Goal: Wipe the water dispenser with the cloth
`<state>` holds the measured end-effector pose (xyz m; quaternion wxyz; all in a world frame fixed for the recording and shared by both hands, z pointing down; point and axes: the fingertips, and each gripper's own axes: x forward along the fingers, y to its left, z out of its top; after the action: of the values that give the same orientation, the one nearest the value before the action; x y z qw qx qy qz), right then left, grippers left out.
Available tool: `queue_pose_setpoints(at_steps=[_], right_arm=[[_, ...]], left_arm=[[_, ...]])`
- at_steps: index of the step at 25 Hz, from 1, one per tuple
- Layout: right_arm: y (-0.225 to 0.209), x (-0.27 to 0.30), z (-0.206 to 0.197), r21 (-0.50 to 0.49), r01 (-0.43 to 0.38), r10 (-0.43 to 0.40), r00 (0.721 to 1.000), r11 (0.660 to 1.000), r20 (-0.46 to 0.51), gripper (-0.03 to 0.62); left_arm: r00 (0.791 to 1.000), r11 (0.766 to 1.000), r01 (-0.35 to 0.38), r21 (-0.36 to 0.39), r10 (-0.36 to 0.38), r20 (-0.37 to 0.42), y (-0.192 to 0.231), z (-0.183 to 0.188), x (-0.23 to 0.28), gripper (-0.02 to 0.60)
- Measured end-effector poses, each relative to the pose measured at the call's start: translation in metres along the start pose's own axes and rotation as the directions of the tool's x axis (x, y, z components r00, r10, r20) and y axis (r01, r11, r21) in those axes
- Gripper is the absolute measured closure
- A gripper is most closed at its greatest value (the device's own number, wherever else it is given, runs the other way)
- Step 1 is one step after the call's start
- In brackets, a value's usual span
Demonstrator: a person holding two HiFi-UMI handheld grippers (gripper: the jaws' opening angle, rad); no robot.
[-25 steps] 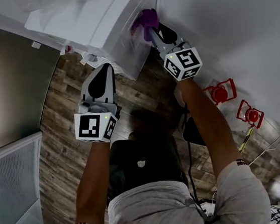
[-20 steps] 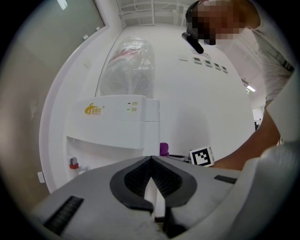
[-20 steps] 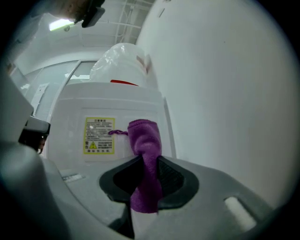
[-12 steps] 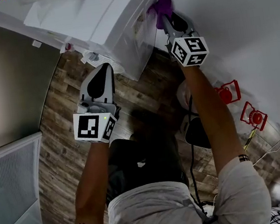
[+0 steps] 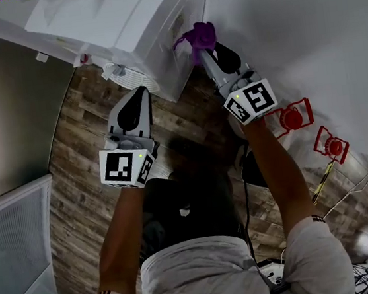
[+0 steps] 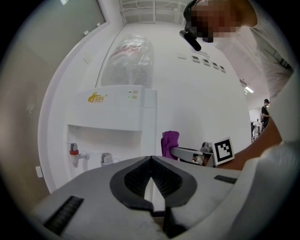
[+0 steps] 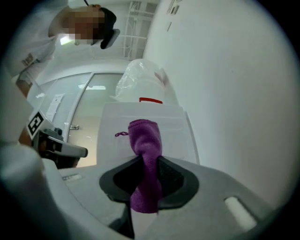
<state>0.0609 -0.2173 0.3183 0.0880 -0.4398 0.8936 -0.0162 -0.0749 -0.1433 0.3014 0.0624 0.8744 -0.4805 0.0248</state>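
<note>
The white water dispenser (image 5: 146, 28) stands against the wall, with a clear bottle (image 6: 130, 60) on top. A purple cloth (image 5: 199, 38) is pressed to the dispenser's side panel (image 7: 145, 136). My right gripper (image 5: 209, 52) is shut on the cloth (image 7: 146, 157), which sticks out past the jaws. My left gripper (image 5: 136, 95) hangs in front of the dispenser, shut with nothing in it. The left gripper view shows the dispenser front with its red tap (image 6: 73, 151) and grey tap (image 6: 106, 158), and the cloth (image 6: 169, 143) at the side.
A white wall (image 5: 289, 23) runs right behind the dispenser's side. Two red fixtures (image 5: 292, 119) sit low on that wall. Wooden floor (image 5: 84, 148) lies below, with a glass-fronted cabinet (image 5: 17, 250) at the left.
My right gripper carried the cloth up the side panel, then back down and slightly left. The left gripper has barely moved.
</note>
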Motion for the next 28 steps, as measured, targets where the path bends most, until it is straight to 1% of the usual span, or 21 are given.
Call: queue_pose_setpoints(at_steps=[3,6,8,11,16,23,25,28], right_arm=[[0.039,-0.011,-0.014,0.002,-0.066,0.066,0.998,0.998,-0.015,0.502],[0.076,-0.017,-0.034,-0.007,-0.136,0.136,0.990,0.991,-0.045,0.502],[0.092,-0.019,-0.047,-0.005,-0.164,0.164,0.985,0.986,-0.059,0.502],[0.106,-0.018,-0.062,-0.002,-0.184,0.183,0.981,0.983,-0.070,0.502],[0.103,-0.011,-0.078,-0.003,-0.173,0.172,0.983,0.985,-0.068,0.502],[0.091,-0.003,-0.088,-0.022,-0.157,0.156,0.986,0.987,-0.052,0.502],[0.081,-0.001,-0.090,-0.026,-0.139,0.137,0.989,0.990,-0.050,0.502],[0.056,0.003,-0.094,-0.014,-0.085,0.084,0.995,0.996,-0.047,0.502]], left_arm=[[1.000,1.000,0.001,-0.007,-0.001,-0.013,0.002,-0.013,-0.003,0.583],[1.000,1.000,0.004,-0.009,-0.004,-0.017,0.003,-0.029,-0.006,0.583],[1.000,1.000,0.009,-0.012,-0.010,-0.018,0.003,-0.035,-0.006,0.583],[1.000,1.000,0.021,-0.013,-0.021,-0.016,0.001,-0.044,-0.004,0.583],[1.000,0.999,0.025,-0.019,-0.026,-0.013,0.003,-0.056,0.002,0.583],[0.999,0.999,0.037,-0.019,-0.037,0.001,0.005,-0.062,0.014,0.583],[0.999,0.999,0.038,-0.018,-0.038,0.002,0.005,-0.065,0.015,0.583],[0.999,0.999,0.039,-0.017,-0.039,0.005,0.007,-0.068,0.016,0.583]])
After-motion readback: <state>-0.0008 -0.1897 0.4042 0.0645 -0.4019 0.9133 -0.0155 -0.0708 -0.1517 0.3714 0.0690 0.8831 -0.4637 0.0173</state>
